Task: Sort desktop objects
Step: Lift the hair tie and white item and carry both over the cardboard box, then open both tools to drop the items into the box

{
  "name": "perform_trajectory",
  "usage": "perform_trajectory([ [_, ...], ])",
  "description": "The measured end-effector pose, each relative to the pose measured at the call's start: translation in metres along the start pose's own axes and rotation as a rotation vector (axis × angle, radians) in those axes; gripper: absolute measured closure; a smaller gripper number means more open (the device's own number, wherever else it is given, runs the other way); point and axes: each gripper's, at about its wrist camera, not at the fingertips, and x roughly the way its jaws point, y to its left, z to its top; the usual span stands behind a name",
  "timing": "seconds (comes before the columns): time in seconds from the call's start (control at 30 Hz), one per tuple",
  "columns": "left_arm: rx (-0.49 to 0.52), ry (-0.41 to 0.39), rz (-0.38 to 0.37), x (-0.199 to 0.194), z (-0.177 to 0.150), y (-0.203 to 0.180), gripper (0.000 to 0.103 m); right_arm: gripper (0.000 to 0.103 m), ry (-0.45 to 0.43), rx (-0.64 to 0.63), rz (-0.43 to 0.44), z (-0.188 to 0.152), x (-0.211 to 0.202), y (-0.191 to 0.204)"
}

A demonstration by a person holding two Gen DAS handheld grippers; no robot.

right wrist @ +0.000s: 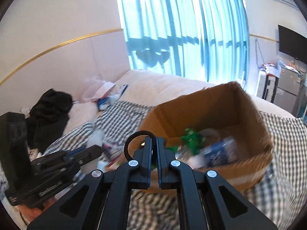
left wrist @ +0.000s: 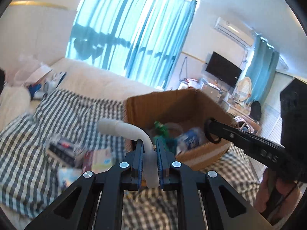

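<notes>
My left gripper [left wrist: 149, 143] is shut on a bent white tube [left wrist: 122, 129], held above the checked cloth just left of an open cardboard box [left wrist: 214, 103]. My right gripper [right wrist: 153, 140] is shut on a thin black ring [right wrist: 130, 140], held at the box's near left corner [right wrist: 153, 115]. The right gripper with the ring [left wrist: 211, 132] shows in the left wrist view over the box rim. Inside the box lie a green toy [right wrist: 191, 138] and a blue-and-white packet [right wrist: 218, 151].
Loose packets and small boxes [left wrist: 65, 147] lie on the black-and-white checked cloth [left wrist: 73, 115] left of the box. A cream blanket [right wrist: 163, 84] and black clothing [right wrist: 49, 107] lie behind. The left gripper's body [right wrist: 57, 164] is close on the left.
</notes>
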Motion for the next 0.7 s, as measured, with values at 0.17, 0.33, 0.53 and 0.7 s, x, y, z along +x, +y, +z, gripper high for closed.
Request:
perform_trajectory([
  [0.17,0.043,0.013,-0.048,0.037,0.025,-0.025,0.091,0.099,-0.012,0.044,-0.078,0.019,0.017,-0.04],
  [0.33,0.107,0.058,-0.061,0.081,0.036,-0.048,0.091,0.099,-0.025,0.108,-0.119,0.025,0.023,-0.073],
  [0.53,0.143,0.171,-0.074,0.13,0.031,-0.064,0.087,0.086,-0.04,0.138,-0.157,0.024,0.023,-0.09],
  [0.7,0.175,0.216,-0.029,0.138,0.023,-0.066,0.066,0.031,-0.065,0.116,-0.159,0.028,0.015,-0.08],
])
